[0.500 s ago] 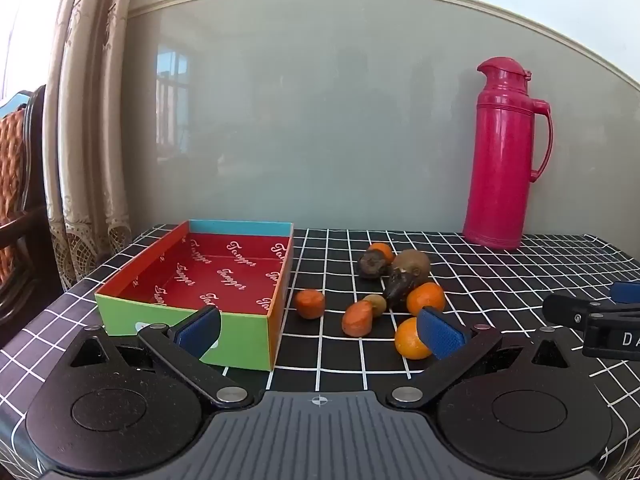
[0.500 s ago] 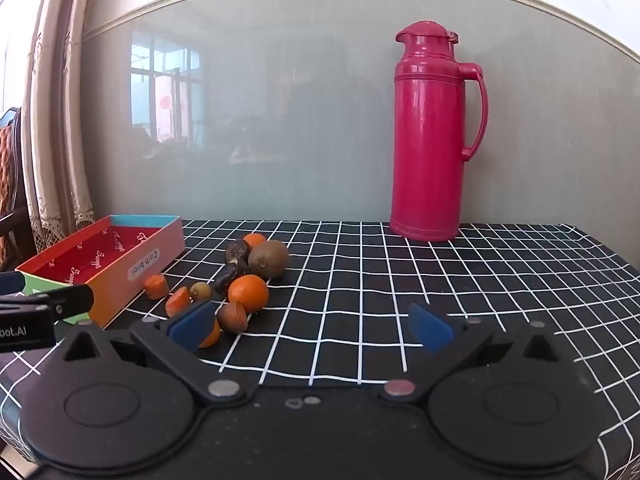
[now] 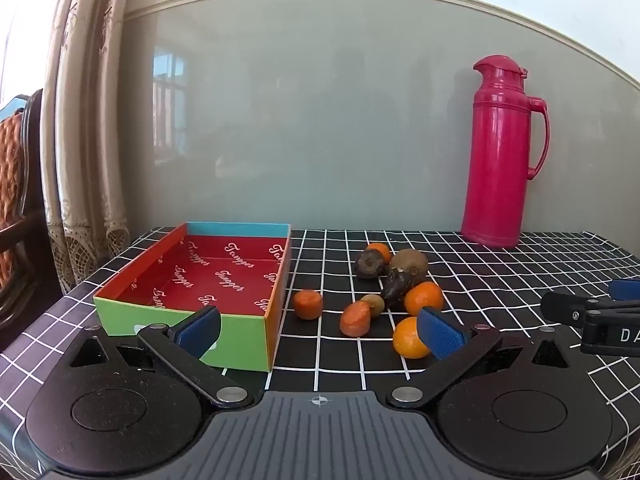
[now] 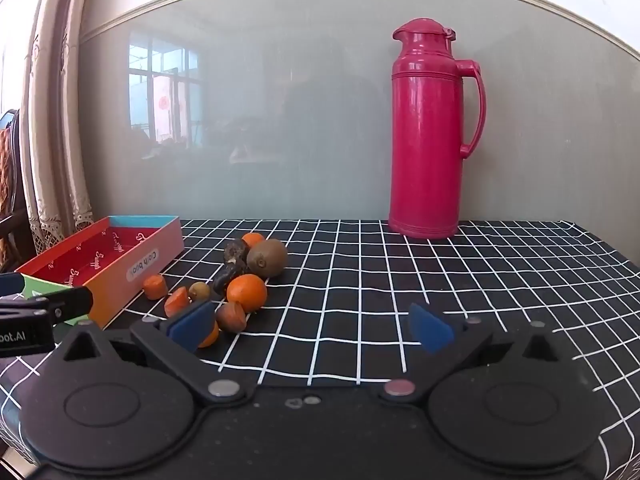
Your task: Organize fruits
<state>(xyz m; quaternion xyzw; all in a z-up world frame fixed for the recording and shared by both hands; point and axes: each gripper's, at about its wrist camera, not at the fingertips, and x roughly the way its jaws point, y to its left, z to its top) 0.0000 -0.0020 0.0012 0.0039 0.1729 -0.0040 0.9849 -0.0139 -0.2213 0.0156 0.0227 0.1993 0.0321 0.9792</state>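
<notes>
Several fruits lie in a loose cluster on the checked cloth: tangerines [image 3: 423, 298], a kiwi [image 3: 409, 266], dark shrivelled fruit [image 3: 396, 283] and carrot-like orange pieces [image 3: 355, 319]. Left of them stands an empty box [image 3: 180, 326] with a red printed floor and coloured walls. My left gripper [image 3: 320, 330] hovers low in front of the box and fruits, open, nothing between its blue pads. In the right wrist view the cluster [image 4: 246, 292] sits ahead to the left and the box [image 4: 120, 272] at far left. My right gripper [image 4: 312, 326] is open and holds nothing.
A tall pink thermos [image 3: 502, 152] stands at the back right against the grey wall panel [image 3: 320, 120]. Curtains [image 3: 80, 140] and a chair [image 3: 16, 208] are beyond the table's left edge. The right gripper's finger [image 3: 592, 312] shows at the right of the left view.
</notes>
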